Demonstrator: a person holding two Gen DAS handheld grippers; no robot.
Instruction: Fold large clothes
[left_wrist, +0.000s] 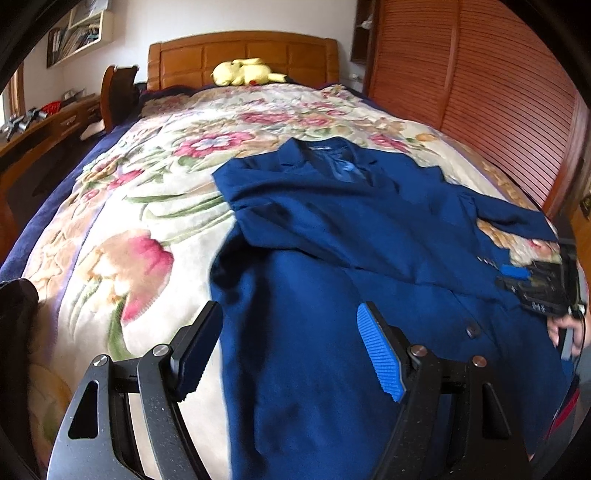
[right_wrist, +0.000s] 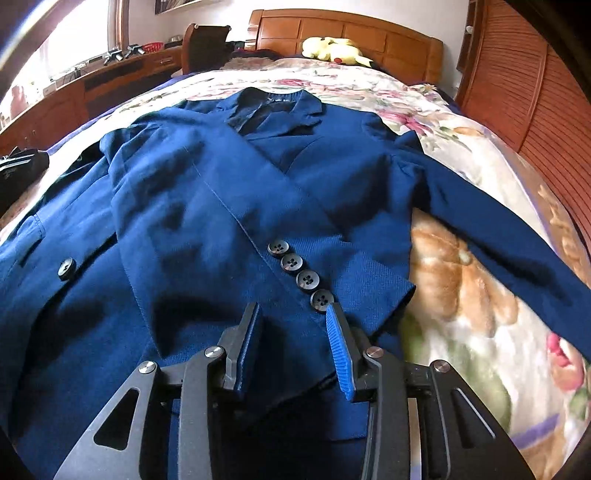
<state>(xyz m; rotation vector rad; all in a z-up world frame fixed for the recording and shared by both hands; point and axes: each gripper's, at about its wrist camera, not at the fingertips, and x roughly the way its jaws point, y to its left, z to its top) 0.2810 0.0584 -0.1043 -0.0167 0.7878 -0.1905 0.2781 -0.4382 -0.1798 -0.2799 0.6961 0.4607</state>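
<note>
A dark blue blazer (left_wrist: 332, 236) lies face up on the floral bedspread (left_wrist: 147, 192), collar toward the headboard. Its left sleeve is folded across the chest, with the buttoned cuff (right_wrist: 332, 291) lying near the middle of the front. The other sleeve (right_wrist: 498, 229) stretches out to the right. My left gripper (left_wrist: 288, 321) is open and empty above the blazer's left edge. My right gripper (right_wrist: 293, 314) is open, its fingers over the folded cuff, and holds nothing. It also shows in the left wrist view (left_wrist: 539, 284) at the blazer's right side.
The wooden headboard (left_wrist: 243, 55) with a yellow plush toy (left_wrist: 245, 72) is at the far end. A slatted wooden wardrobe (left_wrist: 480, 92) runs along the right. A desk (right_wrist: 92, 85) and chair (left_wrist: 118, 92) stand left of the bed. A dark garment (right_wrist: 22, 162) lies at the left.
</note>
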